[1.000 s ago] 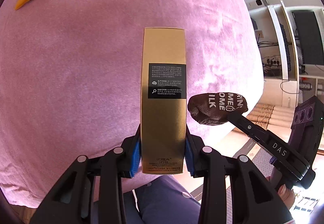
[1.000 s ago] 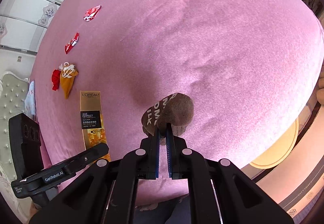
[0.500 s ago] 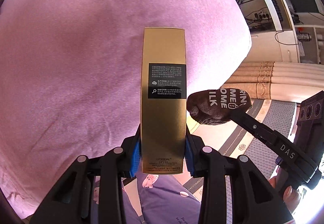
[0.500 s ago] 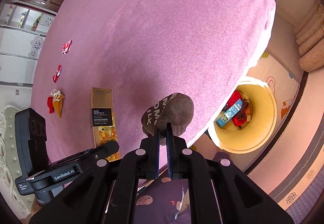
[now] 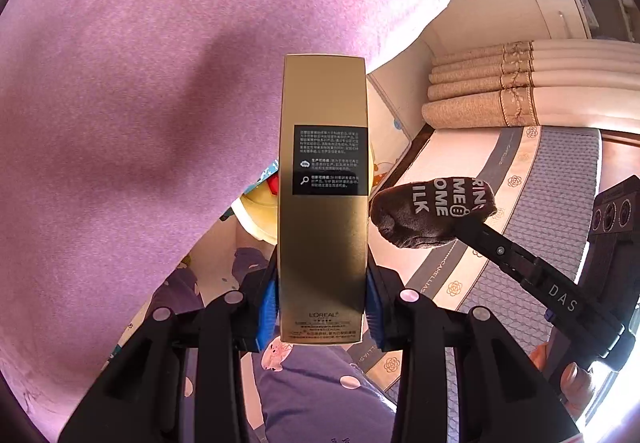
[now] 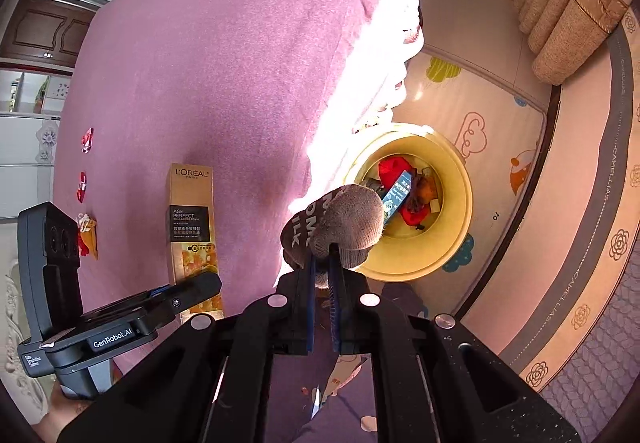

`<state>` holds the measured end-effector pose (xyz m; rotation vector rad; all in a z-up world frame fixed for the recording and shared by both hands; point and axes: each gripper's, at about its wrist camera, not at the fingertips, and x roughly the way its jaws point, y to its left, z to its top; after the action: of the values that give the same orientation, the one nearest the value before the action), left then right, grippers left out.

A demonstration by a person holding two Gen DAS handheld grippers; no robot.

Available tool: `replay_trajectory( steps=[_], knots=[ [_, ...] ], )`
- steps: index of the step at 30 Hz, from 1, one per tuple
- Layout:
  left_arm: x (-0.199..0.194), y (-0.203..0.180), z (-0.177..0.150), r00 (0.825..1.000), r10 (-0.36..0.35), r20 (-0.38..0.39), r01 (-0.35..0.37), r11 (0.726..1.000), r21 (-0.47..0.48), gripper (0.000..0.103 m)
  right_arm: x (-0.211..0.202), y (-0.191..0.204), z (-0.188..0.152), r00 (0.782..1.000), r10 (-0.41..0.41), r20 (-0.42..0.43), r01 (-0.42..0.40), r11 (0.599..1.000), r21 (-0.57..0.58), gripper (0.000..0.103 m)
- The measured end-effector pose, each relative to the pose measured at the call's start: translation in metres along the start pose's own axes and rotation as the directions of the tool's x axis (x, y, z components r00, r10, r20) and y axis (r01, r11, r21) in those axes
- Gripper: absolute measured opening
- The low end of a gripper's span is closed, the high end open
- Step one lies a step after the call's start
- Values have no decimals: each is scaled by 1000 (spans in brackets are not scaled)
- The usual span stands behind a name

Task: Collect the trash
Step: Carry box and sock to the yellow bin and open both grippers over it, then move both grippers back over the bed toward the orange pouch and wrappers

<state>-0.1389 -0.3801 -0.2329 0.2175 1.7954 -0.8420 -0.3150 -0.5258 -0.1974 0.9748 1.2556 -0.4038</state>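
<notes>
Pink bed [image 6: 208, 75] fills most of both views, its corner ending by the floor mat [image 6: 492, 111]. Rolled curtains [image 5: 520, 83] lie along the wall past the mat. Yellow bin [image 6: 460, 179] sits on the mat just beside the bed corner, w/ red scraps, a blue pack [image 6: 396, 195] & other bits inside.

Left gripper [image 5: 322, 307] is clamped on a gold box [image 5: 322, 227], blue pads pressing both long sides near its bottom end; box sticks out upright past the fingers, above the bed edge, w/ part of the bin rim showing behind it.

Right gripper [image 6: 322, 275] is closed tight on a brown sock [image 6: 344, 223] w/ white lettering; sock is bunched at the fingertips, held in the air just beside the bin's near rim.

Small stuff on the bed's far side: two red wrappers [image 6: 87, 139], an orange pouch [image 6: 90, 235] near them.
</notes>
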Motion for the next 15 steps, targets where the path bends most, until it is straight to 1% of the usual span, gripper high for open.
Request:
replay_trajectory(
  steps=[2,4,5,6,7,8,9,11,12,15],
  knots=[
    [8,-9,-1,1000,0,-13,1,1000,16,36,0,-13,0,1000,0,-6,0,1000,16,7],
    [14,-19,-1,999,-29,-27,30,999,28,36,-1,-26,-1,1000,10,-10,-10,1000,28,7],
    [16,-23,-1,999,-35,-29,36,999,33,39,-1,-30,-1,1000,18,-13,-17,999,33,10],
    [18,-28,0,998,-47,-38,49,998,38,55,-2,-33,-1,1000,14,-7,-14,999,42,10],
    [21,-33,0,997,-58,-50,60,997,43,65,-3,-37,-1,1000,11,-6,-11,999,50,15],
    [21,-38,-1,998,-47,-44,50,997,54,73,-3,-43,0,1000,7,-9,-7,998,59,27],
    [22,-43,-1,999,-30,-37,32,997,74,73,-4,-47,0,1000,5,-9,-4,998,68,31],
    [24,-48,-2,999,5,-41,-1,995,103,73,-5,-54,0,1000,8,-8,-7,997,83,31],
    [25,-49,-2,999,18,-39,-14,995,103,73,-6,-58,0,1000,12,-7,-11,996,91,31],
    [24,-48,-3,999,16,-36,-13,997,76,73,-8,-62,0,1000,17,-9,-16,995,102,31]
  ],
)
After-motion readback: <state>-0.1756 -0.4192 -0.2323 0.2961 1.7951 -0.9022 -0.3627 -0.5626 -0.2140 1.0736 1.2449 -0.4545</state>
